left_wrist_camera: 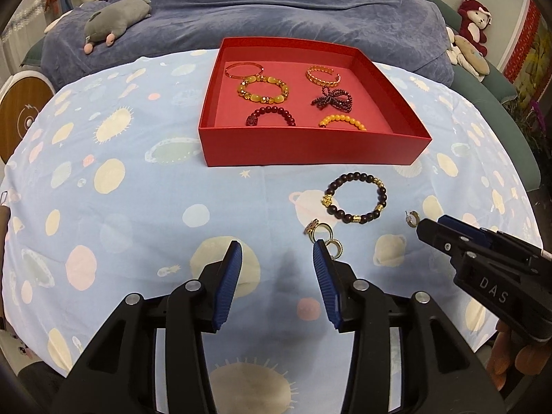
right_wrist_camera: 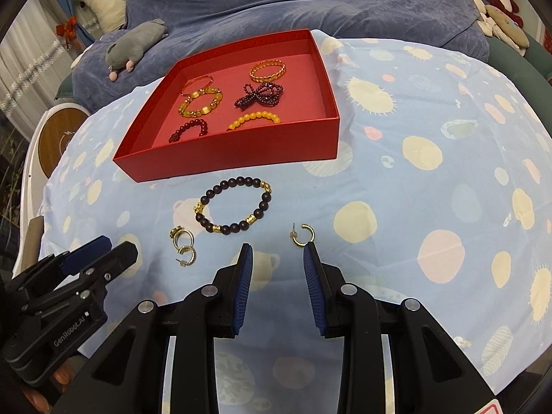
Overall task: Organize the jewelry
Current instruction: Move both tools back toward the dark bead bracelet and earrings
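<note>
**Jewelry on table, both claws released**

Left claw (left_wrist_camera: pixel 276 252): parted, empty, beside gold rings (left_wrist_camera: pixel 319 231). Right claw (right_wrist_camera: pixel 277 253): parted, empty, at hoop earring (right_wrist_camera: pixel 303 234). Beyond: dark bead bracelet (right_wrist_camera: pixel 238 207) on cloth. Farthest: red box (left_wrist_camera: pixel 310 151) holding six bracelets.

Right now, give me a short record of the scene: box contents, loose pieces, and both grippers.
Red box: six bracelets inside
Loose on cloth: dark bead bracelet, gold ring, hoop earring beside it, another hoop earring apart
Left gripper: open, empty, near the ring
Right gripper: open, empty, near the lone earring
</note>
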Available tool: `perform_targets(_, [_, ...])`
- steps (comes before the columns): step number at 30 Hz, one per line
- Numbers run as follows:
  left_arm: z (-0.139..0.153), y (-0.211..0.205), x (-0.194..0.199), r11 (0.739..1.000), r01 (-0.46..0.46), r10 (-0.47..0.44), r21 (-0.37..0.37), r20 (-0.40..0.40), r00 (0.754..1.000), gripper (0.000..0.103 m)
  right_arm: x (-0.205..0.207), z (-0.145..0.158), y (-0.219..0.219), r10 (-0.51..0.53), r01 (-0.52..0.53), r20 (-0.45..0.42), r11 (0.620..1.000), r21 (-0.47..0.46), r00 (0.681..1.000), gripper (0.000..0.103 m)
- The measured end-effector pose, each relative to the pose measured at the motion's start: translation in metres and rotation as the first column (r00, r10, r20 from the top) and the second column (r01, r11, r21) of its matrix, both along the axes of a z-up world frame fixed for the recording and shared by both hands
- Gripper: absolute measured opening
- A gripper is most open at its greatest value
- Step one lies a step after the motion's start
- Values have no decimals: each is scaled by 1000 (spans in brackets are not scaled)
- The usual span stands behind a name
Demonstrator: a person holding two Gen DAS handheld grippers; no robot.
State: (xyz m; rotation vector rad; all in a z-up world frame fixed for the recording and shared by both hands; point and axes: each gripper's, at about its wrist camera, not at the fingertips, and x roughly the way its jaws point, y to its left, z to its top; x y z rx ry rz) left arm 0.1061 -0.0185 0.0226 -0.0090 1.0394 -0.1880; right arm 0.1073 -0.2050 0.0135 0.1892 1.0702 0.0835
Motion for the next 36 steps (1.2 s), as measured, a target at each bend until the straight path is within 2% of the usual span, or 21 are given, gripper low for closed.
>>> perform_targets(18, [-16, 5, 14, 1000, -13, 13, -10, -41, 999, 41, 56, -27, 20, 28, -30, -39, 999, -42, 999, 30])
perform_targets(22, [-17, 1, 16, 1000, 3, -4, -18, -42, 999, 41, 57, -30, 21, 41, -43, -25, 997, -66, 999, 25])
perform_targets(24, [-17, -2, 18, 1000, 10, -11, -24, -45, 999, 41, 57, -30, 20, 44, -46, -21, 994, -96, 999, 17])
perform_targets(26, [-18, -6, 20, 999, 17, -18, -29, -47, 999, 41, 55, -30, 16, 41, -43, -20, 995, -88, 999, 10])
perform_targets(36, [-25, -24, 24, 998, 51, -53, -34, -55, 997, 41, 47, -30, 7, 25, -26, -22, 998, -52, 999, 7])
